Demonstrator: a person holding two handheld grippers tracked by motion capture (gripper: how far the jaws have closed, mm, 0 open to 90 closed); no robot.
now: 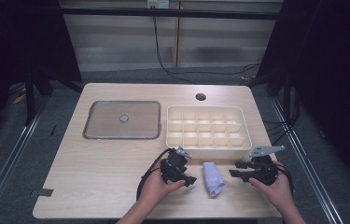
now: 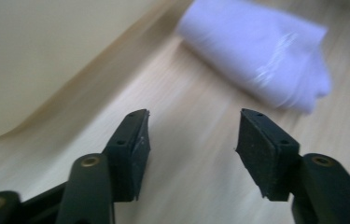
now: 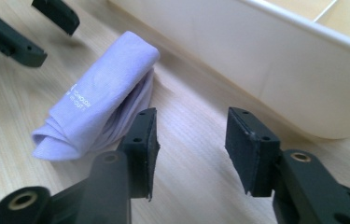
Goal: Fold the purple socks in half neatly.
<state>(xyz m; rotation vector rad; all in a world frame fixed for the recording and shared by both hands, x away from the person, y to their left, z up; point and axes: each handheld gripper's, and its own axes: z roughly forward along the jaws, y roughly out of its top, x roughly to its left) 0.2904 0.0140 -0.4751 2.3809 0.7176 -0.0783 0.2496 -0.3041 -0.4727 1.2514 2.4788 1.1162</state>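
Folded pale lilac cloth (image 1: 213,178) lying near desk's (image 1: 98,177) front edge, beside cream plastic divided tray (image 1: 207,150); white printing on it too small for reading. Left tool (image 1: 187,178) and right tool (image 1: 234,169) flanking it, both spread, gripping nothing.

Left claw (image 1: 187,180) jaws apart, low over table; right claw (image 1: 234,170) likewise, facing it

Soft lilac folded cloth (image 3: 99,100), matt pale wood-grain table (image 1: 107,163), smooth cream plastic tray (image 1: 208,151), matt black rubbery jaw pads (image 3: 248,149)
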